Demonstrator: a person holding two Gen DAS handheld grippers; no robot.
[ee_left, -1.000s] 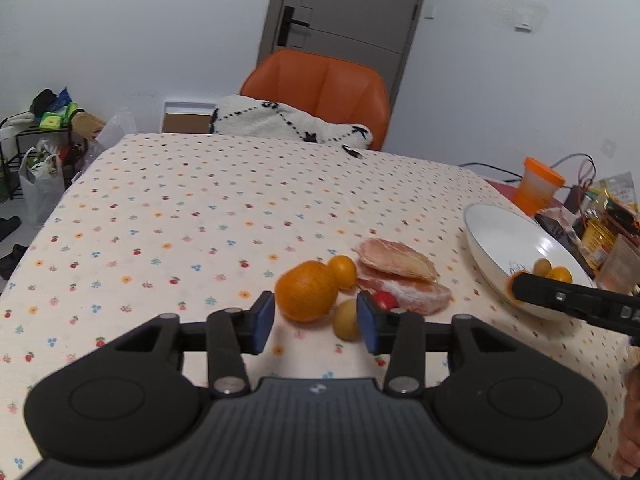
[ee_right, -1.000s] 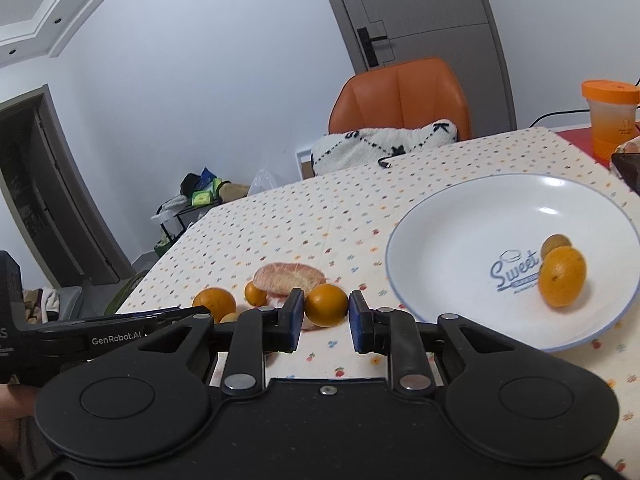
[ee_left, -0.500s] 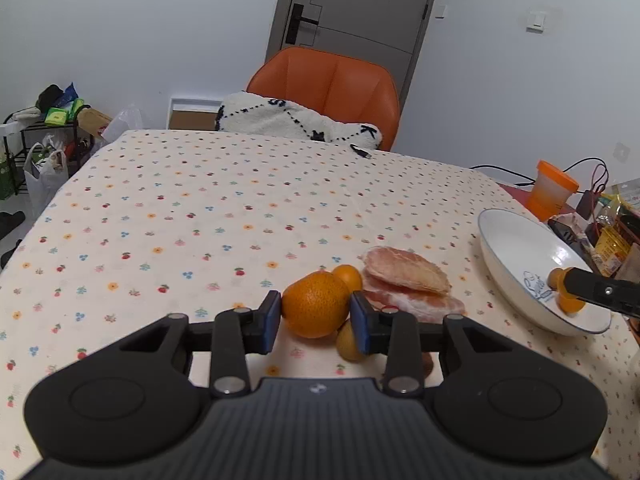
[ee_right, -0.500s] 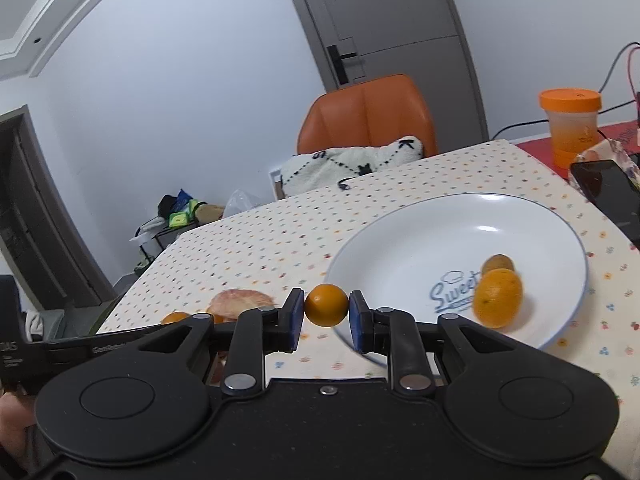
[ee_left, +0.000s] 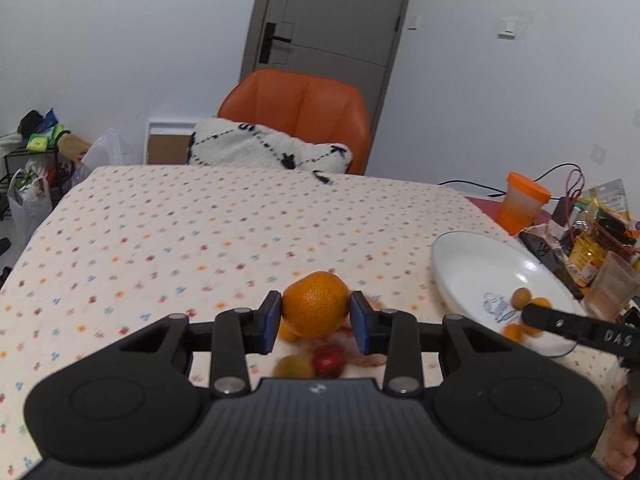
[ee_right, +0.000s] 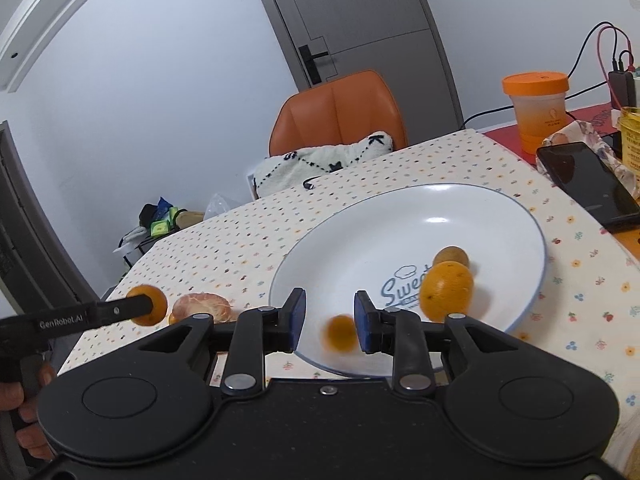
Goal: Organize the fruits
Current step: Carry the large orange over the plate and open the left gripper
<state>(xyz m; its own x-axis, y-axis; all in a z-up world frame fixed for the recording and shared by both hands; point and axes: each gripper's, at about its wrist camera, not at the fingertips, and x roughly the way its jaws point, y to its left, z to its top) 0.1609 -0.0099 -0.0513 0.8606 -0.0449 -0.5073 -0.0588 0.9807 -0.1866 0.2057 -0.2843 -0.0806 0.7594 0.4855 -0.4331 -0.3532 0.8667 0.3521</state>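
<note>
My left gripper (ee_left: pixel 316 312) is shut on a large orange (ee_left: pixel 316 304), held just above the dotted tablecloth. Under it lie a small orange (ee_left: pixel 286 330), a yellow-brown fruit (ee_left: pixel 294 366) and a red fruit (ee_left: pixel 329 360). My right gripper (ee_right: pixel 330 318) stands open over the near rim of the white plate (ee_right: pixel 380 240). A small orange (ee_right: pixel 341 333), blurred, sits loose between its fingers. An orange (ee_right: pixel 447 290) and a brown fruit (ee_right: pixel 451 257) rest in the plate. The right wrist view also shows the large orange (ee_right: pixel 148 305) held at the left, beside a peeled citrus piece (ee_right: pixel 204 307).
An orange-lidded cup (ee_right: pixel 538 112), a black phone (ee_right: pixel 584 184) and packets (ee_left: pixel 592 236) crowd the table's right side. An orange chair (ee_left: pixel 296 108) with a white cushion (ee_left: pixel 264 148) stands at the far edge. A person's hand (ee_right: pixel 24 400) grips the left handle.
My left gripper shut on the large orange and lifted it. My right gripper carried the small orange over the plate and opened, letting it go.
</note>
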